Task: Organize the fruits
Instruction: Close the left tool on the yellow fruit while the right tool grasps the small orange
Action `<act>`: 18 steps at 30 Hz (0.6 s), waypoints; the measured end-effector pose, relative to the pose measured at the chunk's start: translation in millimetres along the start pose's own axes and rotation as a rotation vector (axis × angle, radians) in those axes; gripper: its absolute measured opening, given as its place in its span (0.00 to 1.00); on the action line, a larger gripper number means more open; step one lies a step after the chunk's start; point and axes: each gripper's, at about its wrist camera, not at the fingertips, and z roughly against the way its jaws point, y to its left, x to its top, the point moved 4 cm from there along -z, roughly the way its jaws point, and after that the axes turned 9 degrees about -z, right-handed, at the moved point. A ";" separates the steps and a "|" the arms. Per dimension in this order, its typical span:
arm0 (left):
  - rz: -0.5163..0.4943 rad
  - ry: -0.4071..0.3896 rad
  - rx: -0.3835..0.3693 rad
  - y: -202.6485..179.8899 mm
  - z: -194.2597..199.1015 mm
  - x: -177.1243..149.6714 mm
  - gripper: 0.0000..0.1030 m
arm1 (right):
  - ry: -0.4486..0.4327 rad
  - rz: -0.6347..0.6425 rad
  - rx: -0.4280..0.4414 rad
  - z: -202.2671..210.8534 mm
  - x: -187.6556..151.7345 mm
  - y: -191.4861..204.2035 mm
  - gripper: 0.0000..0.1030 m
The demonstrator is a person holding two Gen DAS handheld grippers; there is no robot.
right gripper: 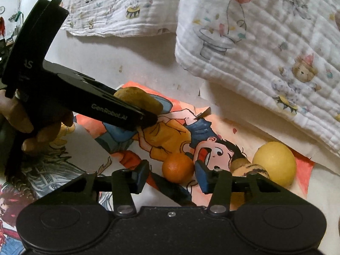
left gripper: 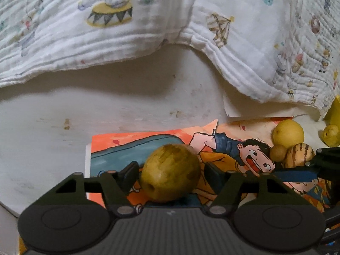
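left gripper (left gripper: 170, 173) pads flank a green fruit (left gripper: 170, 173) lying on the comic (left gripper: 119, 148), jaws half wide. right gripper (right gripper: 170, 175) straddles an orange (right gripper: 178, 167), one pad touching, jaws narrow.

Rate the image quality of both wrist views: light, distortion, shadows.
Left wrist: dim warm light, fisheye bends the blanket, dark corners, soft shadow under its hem. Right wrist: same bending, orange sharp, the other gripper dark with little detail.

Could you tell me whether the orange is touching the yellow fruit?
Apart: the right wrist view shows cartoon paper between the orange and the yellow fruit.
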 end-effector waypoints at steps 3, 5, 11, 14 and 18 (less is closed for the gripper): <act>0.001 0.010 -0.004 -0.9 -4.2 -0.4 0.60 | 0.007 -0.006 -0.009 -1.4 1.6 -1.1 0.40; -0.002 0.008 -0.001 -0.5 -4.0 -1.1 0.59 | 0.015 -0.021 -0.013 -3.0 1.9 -3.1 0.38; 0.001 0.007 0.002 -0.7 -4.0 -1.9 0.58 | 0.020 -0.026 -0.018 -3.9 1.0 -3.7 0.35; 0.007 0.009 0.007 -0.6 -2.1 -2.4 0.57 | 0.018 -0.025 -0.010 -3.5 0.8 -2.4 0.34; 0.034 0.021 -0.004 -0.1 3.5 -5.1 0.57 | 0.006 -0.025 0.012 0.9 -1.1 -0.1 0.34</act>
